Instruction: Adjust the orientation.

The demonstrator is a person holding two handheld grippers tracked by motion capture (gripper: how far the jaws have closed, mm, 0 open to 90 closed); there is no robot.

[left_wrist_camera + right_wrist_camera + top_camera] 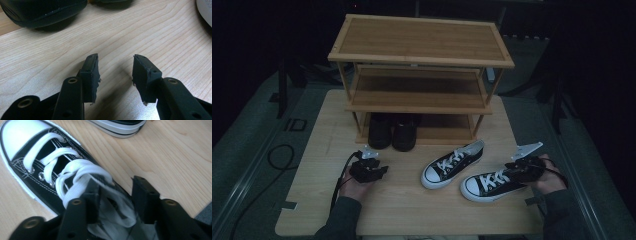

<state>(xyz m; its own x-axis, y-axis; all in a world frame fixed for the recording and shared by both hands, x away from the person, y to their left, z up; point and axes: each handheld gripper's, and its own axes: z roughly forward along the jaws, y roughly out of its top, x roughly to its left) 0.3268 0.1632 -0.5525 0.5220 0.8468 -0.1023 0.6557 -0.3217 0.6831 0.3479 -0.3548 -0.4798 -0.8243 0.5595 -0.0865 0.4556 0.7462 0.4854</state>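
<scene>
The right claw (113, 192) grips the side wall of the near black-and-white canvas sneaker (47, 167); the left claw (115, 72) rests wide over the pale wooden counter (150, 32).

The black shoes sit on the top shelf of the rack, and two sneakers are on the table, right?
Not quite. The black shoes sit on the bottom shelf of the rack, not the top one, as the high view shows. The two sneakers are on the table.
</scene>
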